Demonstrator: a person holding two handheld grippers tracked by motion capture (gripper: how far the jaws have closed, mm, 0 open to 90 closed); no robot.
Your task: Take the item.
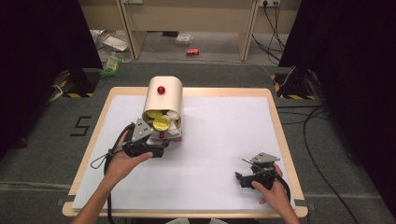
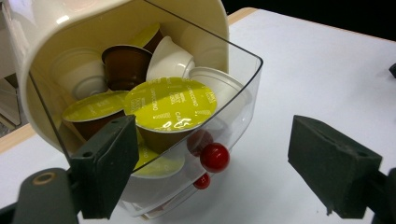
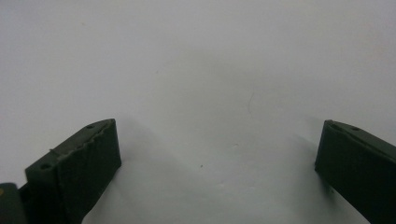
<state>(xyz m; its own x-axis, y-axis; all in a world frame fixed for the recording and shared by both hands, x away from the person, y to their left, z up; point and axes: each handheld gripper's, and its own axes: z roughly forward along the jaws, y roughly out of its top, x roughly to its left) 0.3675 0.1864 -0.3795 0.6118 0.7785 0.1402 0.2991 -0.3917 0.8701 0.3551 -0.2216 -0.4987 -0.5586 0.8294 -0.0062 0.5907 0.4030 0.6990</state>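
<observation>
Presently, left to right:

Left gripper [image 1: 156, 150]: held at the mouth of the capsule dispenser [image 1: 163, 95], left of counter [image 1: 233, 140] centre. Jaws apart, clamped on nothing. Near jaw seen in the left gripper view overlapping the clear drawer [image 2: 243, 93]; contact or mere overlap cannot be told.

Capsule dispenser: cream rounded housing lying with long axis running away from the person, open end toward the left gripper. Clear drawer pulled out from it, tilted, loaded with capsules. Red knob [image 2: 215, 157] on the drawer front, dead ahead of the left jaws and between their lines, nearer the left one. Second, smaller red knob [image 2: 201, 181] just below. Third red knob [image 1: 161, 89] on the housing top.

Capsules: yellow-lidded capsule [image 2: 171, 103] foremost, lid facing the camera; brown and white ones behind, partly stacked. Count not recoverable; lower ones hidden by the near jaw and drawer wall. Drawer base cut off at the frame bottom.

Right gripper [image 1: 245, 178]: well apart from the dispenser, low at the right front of the counter. Jaws apart, empty, bare white surface between them.

Nearer hand for the next move, as judged: left.
</observation>
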